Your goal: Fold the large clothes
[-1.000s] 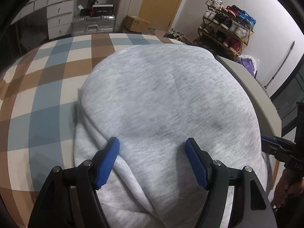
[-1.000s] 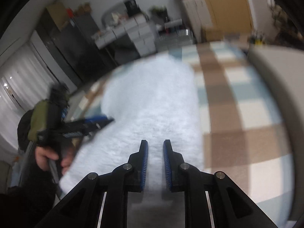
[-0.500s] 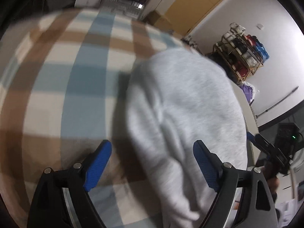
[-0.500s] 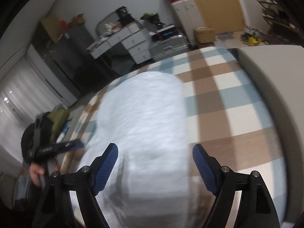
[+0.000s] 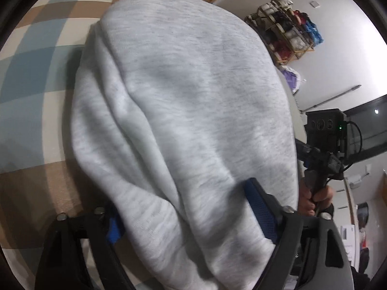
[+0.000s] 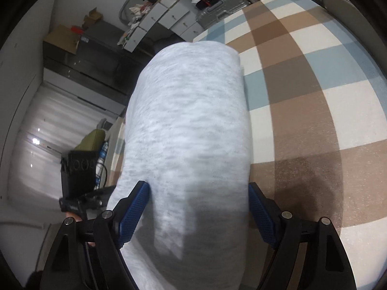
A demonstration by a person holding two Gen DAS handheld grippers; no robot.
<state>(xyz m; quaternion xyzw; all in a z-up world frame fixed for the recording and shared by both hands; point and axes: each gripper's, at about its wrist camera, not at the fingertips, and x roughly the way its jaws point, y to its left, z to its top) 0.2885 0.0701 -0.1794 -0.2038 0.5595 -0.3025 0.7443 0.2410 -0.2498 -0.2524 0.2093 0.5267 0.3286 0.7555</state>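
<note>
Grey garment [image 5: 183,111] was straddled by both closing tools; left tool [image 5: 186,220] half buried, right tool [image 6: 197,215] pads clear, nothing gripped.

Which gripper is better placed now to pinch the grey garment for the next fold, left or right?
Left, probably. The left gripper is closing with thick folds of the grey garment bunched between its fingers. The right gripper is also closing astride the garment, but over a flat part with no fold to pinch.

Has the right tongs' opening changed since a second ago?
Yes. The right tongs were nearly shut over the folded grey fleece garment; now they straddle its full width on the checked blanket, closing slightly.
</note>
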